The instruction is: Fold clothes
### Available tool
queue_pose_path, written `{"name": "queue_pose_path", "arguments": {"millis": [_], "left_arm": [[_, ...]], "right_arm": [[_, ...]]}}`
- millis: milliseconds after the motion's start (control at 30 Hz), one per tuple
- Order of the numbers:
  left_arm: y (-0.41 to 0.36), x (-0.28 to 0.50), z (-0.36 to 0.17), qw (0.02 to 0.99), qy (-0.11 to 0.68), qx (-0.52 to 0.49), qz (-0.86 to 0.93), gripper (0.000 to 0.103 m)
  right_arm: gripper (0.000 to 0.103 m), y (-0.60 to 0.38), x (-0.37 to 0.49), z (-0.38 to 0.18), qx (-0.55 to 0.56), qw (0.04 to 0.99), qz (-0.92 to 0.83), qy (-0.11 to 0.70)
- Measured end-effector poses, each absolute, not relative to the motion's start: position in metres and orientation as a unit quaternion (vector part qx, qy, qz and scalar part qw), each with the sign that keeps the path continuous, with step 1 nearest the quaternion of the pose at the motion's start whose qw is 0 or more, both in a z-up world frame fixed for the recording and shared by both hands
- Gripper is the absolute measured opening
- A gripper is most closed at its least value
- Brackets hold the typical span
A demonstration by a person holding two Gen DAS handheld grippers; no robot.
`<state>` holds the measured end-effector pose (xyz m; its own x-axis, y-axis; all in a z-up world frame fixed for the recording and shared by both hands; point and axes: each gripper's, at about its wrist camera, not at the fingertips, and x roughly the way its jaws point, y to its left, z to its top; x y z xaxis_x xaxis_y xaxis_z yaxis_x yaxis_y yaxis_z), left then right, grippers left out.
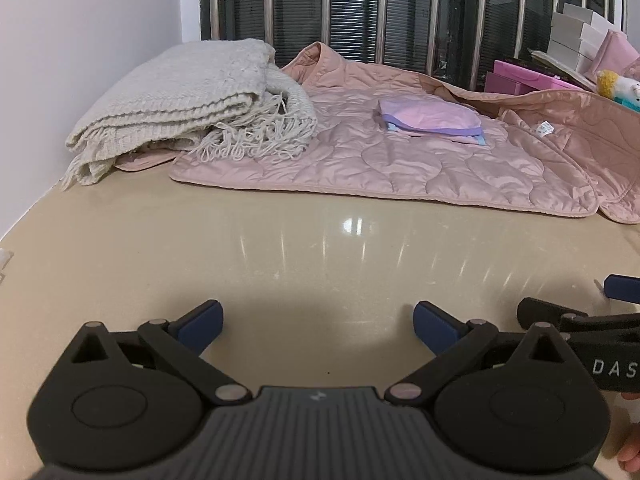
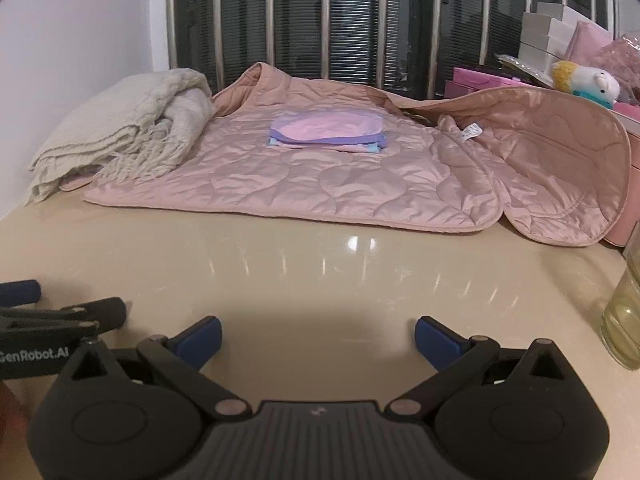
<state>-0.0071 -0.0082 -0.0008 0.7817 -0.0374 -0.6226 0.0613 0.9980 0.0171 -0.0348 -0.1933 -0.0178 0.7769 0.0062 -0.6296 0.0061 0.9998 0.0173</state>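
A: Left gripper [image 1: 318, 326]: blue-padded fingers spread wide apart, nothing between them; it hovers over the glossy beige tabletop [image 1: 280, 264]; the right gripper [image 2: 318, 338] stands the same, jaws apart and empty, just beside it.

B: Garment position?

A: Pink quilted satin jacket [image 2: 320, 184] lies spread flat across the far half of the table, well apart from both grippers; its right-hand part curls upward; a white label shows inside.

B: On top of it?

A: A small folded pink-and-lilac cloth [image 2: 326, 130] rests on its middle; a folded cream knitted blanket with fringe [image 1: 192, 104] overlaps its left edge.

B: Periphery?

A: Clear glass tumbler [image 2: 626, 312] at right; white plush toy [image 2: 592, 82] and pink boxes [image 2: 480, 78] behind; barred window [image 1: 360, 4] beyond.
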Motion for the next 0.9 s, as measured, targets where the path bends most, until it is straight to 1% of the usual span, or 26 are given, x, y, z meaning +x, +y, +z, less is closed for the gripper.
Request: {"name": "queue_pose_path", "arguments": {"millis": [900], "left_arm": [[-0.007, -0.0085, -0.0012, 0.943, 0.33, 0.018, -0.034, 0.102]], "right_arm": [[0.103, -0.1929, -0.0341, -0.0177, 0.015, 0.942, -0.02, 0.333]]}}
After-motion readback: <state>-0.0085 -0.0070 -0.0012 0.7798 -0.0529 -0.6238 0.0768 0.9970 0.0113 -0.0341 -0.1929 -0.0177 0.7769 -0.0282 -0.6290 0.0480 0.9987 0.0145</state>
